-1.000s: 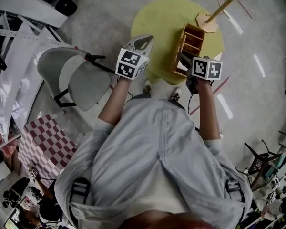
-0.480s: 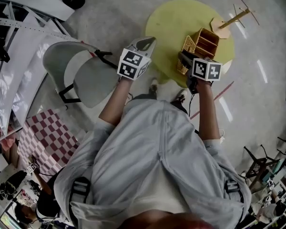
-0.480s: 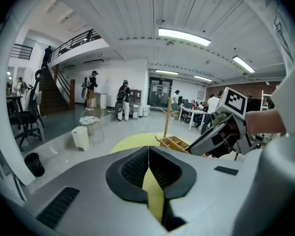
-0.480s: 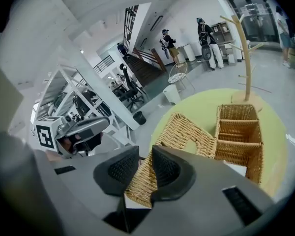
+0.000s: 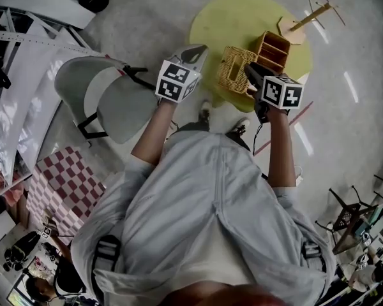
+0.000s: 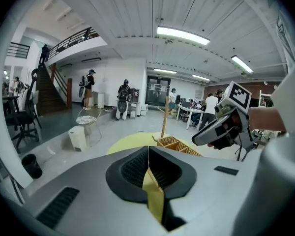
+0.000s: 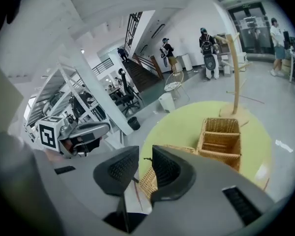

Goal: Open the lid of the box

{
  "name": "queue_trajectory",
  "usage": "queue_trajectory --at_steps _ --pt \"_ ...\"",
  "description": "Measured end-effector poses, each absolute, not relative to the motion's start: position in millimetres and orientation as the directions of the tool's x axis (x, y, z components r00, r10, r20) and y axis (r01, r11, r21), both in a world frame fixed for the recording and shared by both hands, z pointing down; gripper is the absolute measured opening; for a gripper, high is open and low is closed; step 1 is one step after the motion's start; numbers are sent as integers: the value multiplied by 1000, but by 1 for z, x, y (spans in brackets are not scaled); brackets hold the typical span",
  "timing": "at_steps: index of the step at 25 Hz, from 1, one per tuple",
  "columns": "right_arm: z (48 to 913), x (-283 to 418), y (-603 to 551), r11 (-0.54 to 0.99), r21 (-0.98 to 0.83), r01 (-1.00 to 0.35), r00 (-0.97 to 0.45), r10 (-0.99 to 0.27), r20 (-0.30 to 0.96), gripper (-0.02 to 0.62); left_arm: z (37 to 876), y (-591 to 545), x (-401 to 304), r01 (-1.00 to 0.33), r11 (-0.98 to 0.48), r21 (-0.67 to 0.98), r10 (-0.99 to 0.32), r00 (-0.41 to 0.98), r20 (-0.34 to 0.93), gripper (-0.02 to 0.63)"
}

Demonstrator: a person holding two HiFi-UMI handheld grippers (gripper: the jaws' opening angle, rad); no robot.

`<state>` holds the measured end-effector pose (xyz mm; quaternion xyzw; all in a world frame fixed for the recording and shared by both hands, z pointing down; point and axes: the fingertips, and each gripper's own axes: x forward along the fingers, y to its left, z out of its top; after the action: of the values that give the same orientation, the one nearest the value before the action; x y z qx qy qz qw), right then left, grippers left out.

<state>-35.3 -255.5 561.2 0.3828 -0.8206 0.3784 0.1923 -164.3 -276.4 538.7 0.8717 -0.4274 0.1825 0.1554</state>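
Observation:
A wicker box [image 5: 272, 50] with open compartments sits on the round yellow table [image 5: 242, 14]. Its woven lid [image 5: 233, 69] stands swung up at the box's near-left side. My right gripper [image 5: 250, 74] is at the lid's edge with its jaws opening. In the right gripper view the lid [image 7: 148, 181] shows low in the gap beside the right pad, and a pale strip parts it from the left pad. My left gripper [image 5: 193, 55] hovers left of the table's edge, shut, with nothing in it. The left gripper view shows the box [image 6: 174, 144] beyond its closed jaws.
A wooden pole on a flat base [image 5: 300, 24] stands on the table behind the box. A grey chair [image 5: 108, 101] is to the left, and a checkered mat [image 5: 64, 190] lies on the floor. White frames and several people fill the hall's background.
The lid has swung up and over toward the left, from low on the box to showing its woven face. The right gripper followed it. The left gripper stayed put.

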Motion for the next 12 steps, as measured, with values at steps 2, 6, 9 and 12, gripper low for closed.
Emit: queue_trajectory --at_steps 2,6,9,12 --pt "550 -14 -260 409 -439 -800 -600 -533 597 101 530 -280 -151 -792 -602 104 -687 580 438 29" --pt "521 32 -266 392 -353 -850 -527 -628 572 95 511 -287 -122 -768 -636 75 -682 606 409 29" --pt "495 65 -271 377 -278 -883 -469 -701 538 89 492 -293 -101 -748 -662 48 -681 627 380 29" --pt "465 95 -274 381 -179 -907 -418 -762 495 64 470 -299 -81 -730 -683 -10 -684 636 357 29"
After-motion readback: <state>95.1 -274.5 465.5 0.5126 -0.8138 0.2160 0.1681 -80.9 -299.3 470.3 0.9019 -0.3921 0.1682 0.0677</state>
